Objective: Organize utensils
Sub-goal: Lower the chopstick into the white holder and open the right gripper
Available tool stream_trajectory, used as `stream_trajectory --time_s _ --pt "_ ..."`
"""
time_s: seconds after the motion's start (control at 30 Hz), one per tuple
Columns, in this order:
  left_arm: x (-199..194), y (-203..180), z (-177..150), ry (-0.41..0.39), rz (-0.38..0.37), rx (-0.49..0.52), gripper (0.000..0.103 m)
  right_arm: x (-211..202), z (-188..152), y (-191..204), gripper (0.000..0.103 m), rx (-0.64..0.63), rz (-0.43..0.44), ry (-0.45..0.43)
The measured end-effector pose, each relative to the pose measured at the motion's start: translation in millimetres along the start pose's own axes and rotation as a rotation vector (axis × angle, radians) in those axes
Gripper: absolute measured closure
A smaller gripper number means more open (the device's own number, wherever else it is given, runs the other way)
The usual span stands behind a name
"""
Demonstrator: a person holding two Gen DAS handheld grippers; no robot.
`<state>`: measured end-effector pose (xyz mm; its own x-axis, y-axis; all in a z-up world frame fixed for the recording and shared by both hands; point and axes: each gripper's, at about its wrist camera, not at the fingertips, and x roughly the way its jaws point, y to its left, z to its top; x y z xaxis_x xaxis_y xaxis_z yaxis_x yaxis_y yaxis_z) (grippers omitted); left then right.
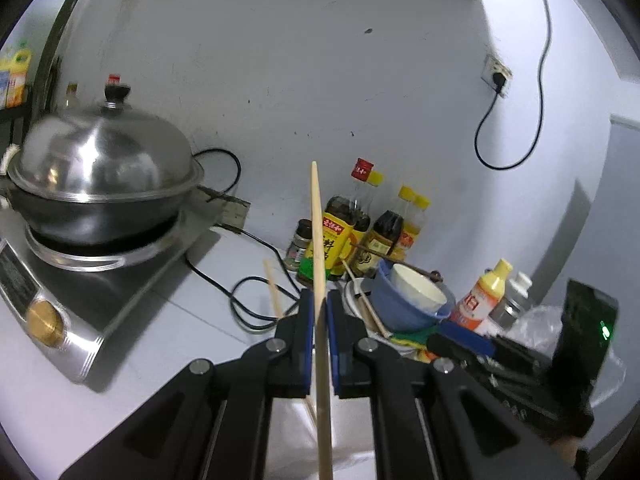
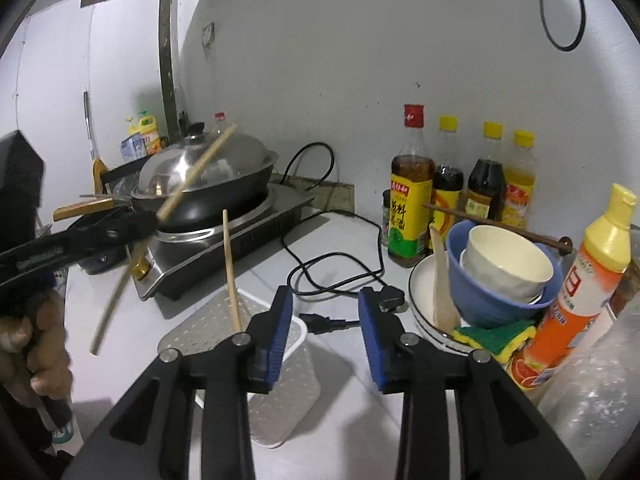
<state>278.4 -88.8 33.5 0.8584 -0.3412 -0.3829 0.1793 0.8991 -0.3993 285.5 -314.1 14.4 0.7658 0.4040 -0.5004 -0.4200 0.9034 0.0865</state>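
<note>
My left gripper (image 1: pixel 319 304) is shut on a light wooden chopstick (image 1: pixel 319 240) that stands nearly upright between its blue pads. In the right wrist view this gripper (image 2: pixel 154 218) holds the chopstick (image 2: pixel 196 174) tilted in the air at the left, in front of the wok. My right gripper (image 2: pixel 325 312) is open and empty above a white perforated utensil holder (image 2: pixel 276 376). One chopstick (image 2: pixel 231 276) stands in that holder. Another chopstick (image 2: pixel 442 280) lies in the white plate (image 2: pixel 420 280), and a dark one (image 2: pixel 500 224) rests across the bowls.
A lidded wok (image 1: pixel 104 184) sits on an induction cooker (image 1: pixel 92 300) at the left, its black cord (image 2: pixel 340 272) looped on the counter. Sauce bottles (image 2: pixel 448 184) stand by the wall. Stacked blue and white bowls (image 2: pixel 504 272), a sponge (image 2: pixel 496 336) and a detergent bottle (image 2: pixel 580 288) crowd the right.
</note>
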Motion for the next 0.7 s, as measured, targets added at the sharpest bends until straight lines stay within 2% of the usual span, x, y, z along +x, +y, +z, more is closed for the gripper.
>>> stream_trajectory --time_s 0.23,0.47,0.53,0.7 --pt "38 -14 -13 -0.01 0.027 -0.056 0.097 -16 -5 -22 0.064 0.029 0.0 -0.055" --pt "49 -29 -17 -0.104 0.046 -0.067 0.097 -23 -10 -46 0.061 0.094 0.015 -0.09" --pt "54 -34 -20 -0.114 0.073 -0.043 0.097 -23 -11 -49 0.061 0.102 0.019 -0.094" --pt "66 -32 -34 -0.077 0.156 -0.041 0.097 -25 -14 -48 0.061 0.1 0.027 -0.099"
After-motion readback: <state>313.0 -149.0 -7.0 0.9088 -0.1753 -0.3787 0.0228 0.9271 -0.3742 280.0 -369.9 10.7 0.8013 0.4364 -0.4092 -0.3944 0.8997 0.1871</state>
